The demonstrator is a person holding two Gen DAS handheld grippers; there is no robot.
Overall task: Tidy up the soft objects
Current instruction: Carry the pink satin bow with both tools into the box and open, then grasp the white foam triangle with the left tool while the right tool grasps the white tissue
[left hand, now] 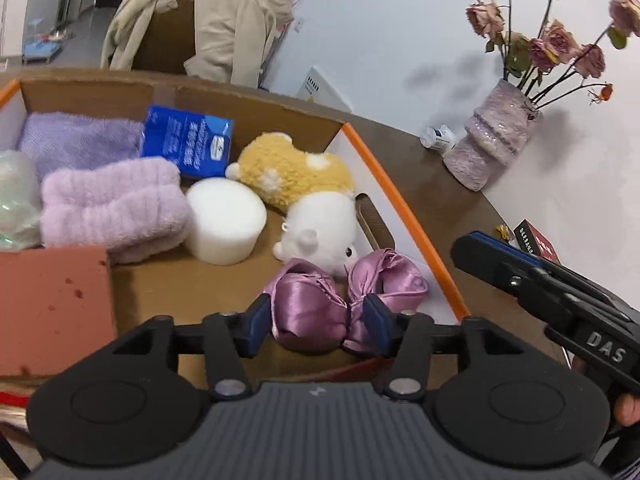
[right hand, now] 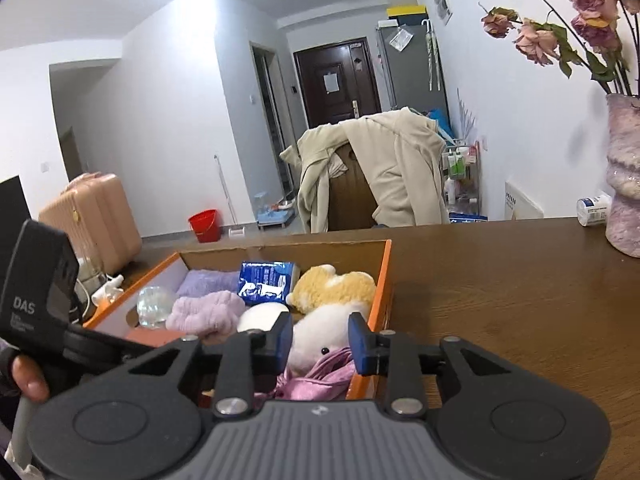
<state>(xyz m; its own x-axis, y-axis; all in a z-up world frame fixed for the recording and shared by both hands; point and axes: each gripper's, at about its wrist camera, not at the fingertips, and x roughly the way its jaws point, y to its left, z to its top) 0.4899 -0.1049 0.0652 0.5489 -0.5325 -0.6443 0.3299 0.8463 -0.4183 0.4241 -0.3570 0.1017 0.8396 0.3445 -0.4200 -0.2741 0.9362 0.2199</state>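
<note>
Left gripper (left hand: 316, 322): nearest the left wrist camera, its blue pads set on either side of the purple satin cloth (left hand: 320, 304); the right pad presses the pinched middle of the cloth, the left pad sits at its left edge, so the fingers appear closed on the fabric.
Purple satin cloth: knotted into a bow shape, lying at the near right corner of the cardboard box (left hand: 404, 216), on the box floor just in front of the white plush.
Right gripper (right hand: 320, 340): fingers parted with nothing between the pads, held above the near edge of the box; in the left wrist view its black body reaches in from the right over the wooden table (left hand: 472, 208).
White plush (left hand: 320, 232): just behind the cloth, against the orange-edged right wall of the box.
Red-brown block (left hand: 52, 304): near left of the box floor.
White foam cylinder (left hand: 224, 224): mid-box, between the lilac fluffy bundle (left hand: 112, 208) and the white plush.
Yellow plush (left hand: 288, 172): behind the white plush, touching it.
Blue packet (left hand: 186, 140): leaning toward the back wall, beside the folded lavender towel (left hand: 76, 140).
Clear plastic item (left hand: 14, 196): far left of the box; what it is cannot be told.
Vase of dried roses (left hand: 492, 140): on the table by the white wall, well apart from the box, with a small white bottle (left hand: 438, 138) lying just beside it.
</note>
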